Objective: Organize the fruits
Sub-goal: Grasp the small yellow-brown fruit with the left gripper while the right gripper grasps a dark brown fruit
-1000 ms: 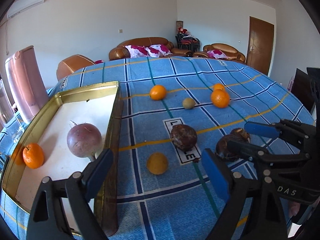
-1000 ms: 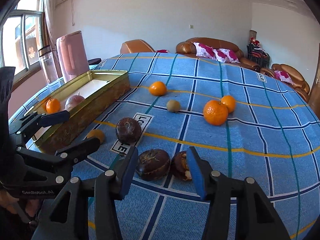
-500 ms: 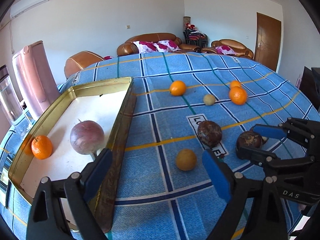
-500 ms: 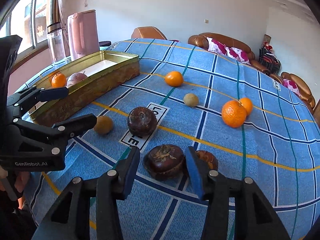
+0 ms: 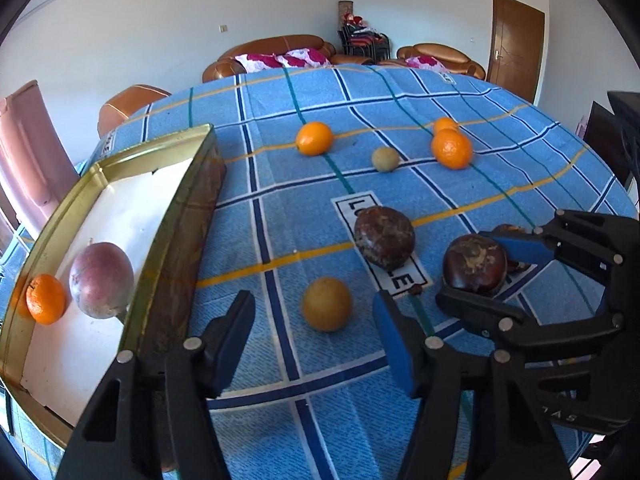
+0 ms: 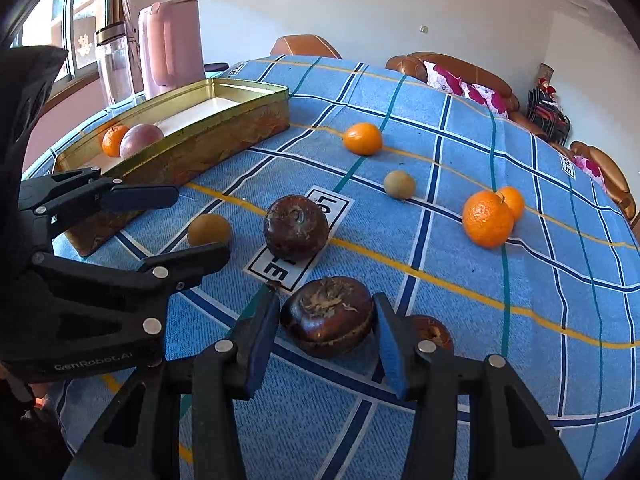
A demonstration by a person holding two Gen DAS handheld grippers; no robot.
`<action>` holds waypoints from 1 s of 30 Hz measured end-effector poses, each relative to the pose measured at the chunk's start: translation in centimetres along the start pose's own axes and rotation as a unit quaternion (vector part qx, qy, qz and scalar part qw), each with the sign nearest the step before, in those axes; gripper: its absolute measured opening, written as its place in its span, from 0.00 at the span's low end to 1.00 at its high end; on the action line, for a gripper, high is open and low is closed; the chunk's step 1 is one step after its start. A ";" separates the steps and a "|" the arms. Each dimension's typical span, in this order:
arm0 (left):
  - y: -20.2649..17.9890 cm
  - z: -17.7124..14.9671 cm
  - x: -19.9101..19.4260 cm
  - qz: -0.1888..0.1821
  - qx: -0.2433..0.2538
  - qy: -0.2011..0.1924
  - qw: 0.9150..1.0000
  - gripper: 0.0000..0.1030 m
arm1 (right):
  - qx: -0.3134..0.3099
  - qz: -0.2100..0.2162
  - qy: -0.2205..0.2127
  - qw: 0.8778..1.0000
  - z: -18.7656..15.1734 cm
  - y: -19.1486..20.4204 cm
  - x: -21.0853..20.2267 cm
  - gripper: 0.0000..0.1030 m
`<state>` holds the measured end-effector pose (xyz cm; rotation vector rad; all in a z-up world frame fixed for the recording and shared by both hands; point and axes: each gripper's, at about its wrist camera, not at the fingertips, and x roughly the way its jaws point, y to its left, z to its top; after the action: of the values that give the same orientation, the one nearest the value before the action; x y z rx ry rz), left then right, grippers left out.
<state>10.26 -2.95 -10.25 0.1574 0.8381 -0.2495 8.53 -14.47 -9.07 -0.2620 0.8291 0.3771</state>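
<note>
On the blue checked worktop [image 6: 520, 280], the right gripper [image 6: 326, 328] clamps its jaws on a dark brown, wrinkled round fruit [image 6: 328, 316]. The left gripper [image 5: 316, 320] is closing its jaws around a dull yellow-brown round fruit [image 5: 327, 309], not touching it.

A home's living room. Brown leather sofas [image 5: 276, 46] (with floral cushions [image 5: 280, 58]) stand behind the cloth-covered table [image 5: 400, 92], near a wooden door [image 5: 516, 46].
</note>
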 end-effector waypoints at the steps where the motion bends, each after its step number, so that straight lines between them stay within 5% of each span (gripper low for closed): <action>1: 0.0 0.0 0.2 -0.004 -0.003 0.007 1.000 0.42 | -0.002 -0.002 0.004 1.000 0.0 0.1 0.1 0.48; 4: 0.2 0.0 0.6 -0.022 -0.007 0.017 1.000 0.27 | 0.007 0.004 -0.001 1.000 -0.1 -0.2 -0.1 0.47; 11: -0.1 0.3 -0.4 -0.006 0.006 -0.008 1.000 0.27 | 0.043 0.013 -0.021 0.999 0.1 -1.0 -0.6 0.47; 22: 1.9 1.2 -0.8 -0.048 -0.039 -0.050 0.997 0.27 | 0.076 0.002 -0.083 0.994 1.5 -1.1 -1.7 0.47; 30: 2.2 1.1 -1.7 -0.030 -0.052 -0.077 0.995 0.27 | 0.073 -0.008 -0.103 0.992 1.7 -0.7 -2.1 0.47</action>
<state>10.56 -0.88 -8.21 0.0145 0.7013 -0.2707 8.70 -14.96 -6.36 -0.0910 0.6485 0.3214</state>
